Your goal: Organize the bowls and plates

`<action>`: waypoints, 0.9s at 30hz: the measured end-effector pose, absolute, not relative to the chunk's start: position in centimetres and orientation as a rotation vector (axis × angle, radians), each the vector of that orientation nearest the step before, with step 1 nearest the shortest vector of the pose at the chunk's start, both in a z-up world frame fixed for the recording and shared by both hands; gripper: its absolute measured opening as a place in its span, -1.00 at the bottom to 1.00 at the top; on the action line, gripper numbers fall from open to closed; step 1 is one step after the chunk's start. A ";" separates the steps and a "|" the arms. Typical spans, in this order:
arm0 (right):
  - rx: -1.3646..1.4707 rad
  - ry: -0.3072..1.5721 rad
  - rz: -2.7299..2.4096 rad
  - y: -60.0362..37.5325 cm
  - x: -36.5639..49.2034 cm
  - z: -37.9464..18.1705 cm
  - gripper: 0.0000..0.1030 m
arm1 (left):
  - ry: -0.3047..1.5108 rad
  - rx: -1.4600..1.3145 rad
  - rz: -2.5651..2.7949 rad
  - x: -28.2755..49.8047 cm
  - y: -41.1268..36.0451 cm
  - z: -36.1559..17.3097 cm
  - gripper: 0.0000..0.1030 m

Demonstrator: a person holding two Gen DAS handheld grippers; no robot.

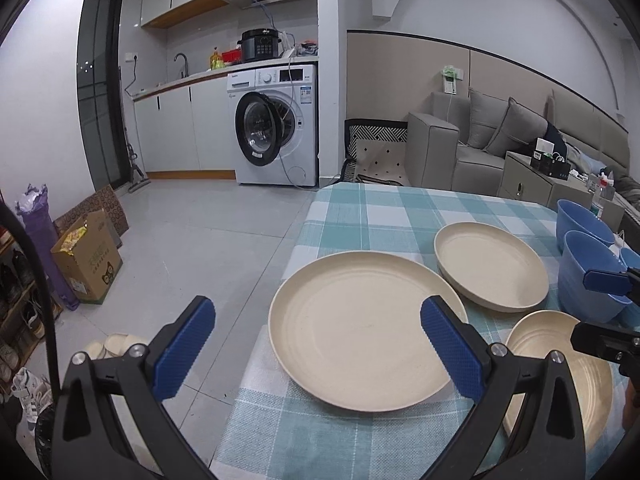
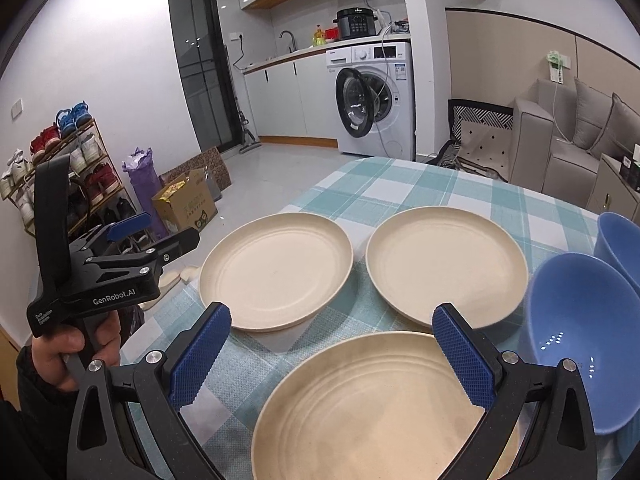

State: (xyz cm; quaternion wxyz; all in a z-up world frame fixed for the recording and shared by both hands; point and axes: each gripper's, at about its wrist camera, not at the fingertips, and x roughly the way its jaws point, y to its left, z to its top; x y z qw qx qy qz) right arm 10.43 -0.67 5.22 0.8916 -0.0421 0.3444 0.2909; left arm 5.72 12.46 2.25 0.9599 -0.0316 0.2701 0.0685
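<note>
While both grippers hang over the checked table (image 2: 400, 184) with nothing in them, three cream plates lie apart on the cloth. The left gripper (image 1: 318, 350) gapes wide at lower centre of its view, over the left plate (image 1: 360, 336). The right gripper (image 2: 332, 354) is equally wide above the near plate (image 2: 360, 412). The far plate (image 2: 444, 264) sits right of centre, blue bowls (image 2: 580, 340) at the right edge.
</note>
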 end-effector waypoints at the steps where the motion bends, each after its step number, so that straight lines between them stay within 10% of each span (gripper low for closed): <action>1: -0.091 0.719 0.605 -0.3 10.6 5.1 0.99 | 0.551 -0.069 0.142 5.8 12.8 2.1 1.00; 14: -0.080 0.820 0.631 2.9 13.6 2.8 0.98 | 0.669 -0.119 0.169 7.2 14.9 -0.7 1.00; 27: -0.055 0.972 0.608 4.6 17.3 -0.8 0.36 | 0.721 -0.179 0.146 7.8 15.6 -3.0 0.97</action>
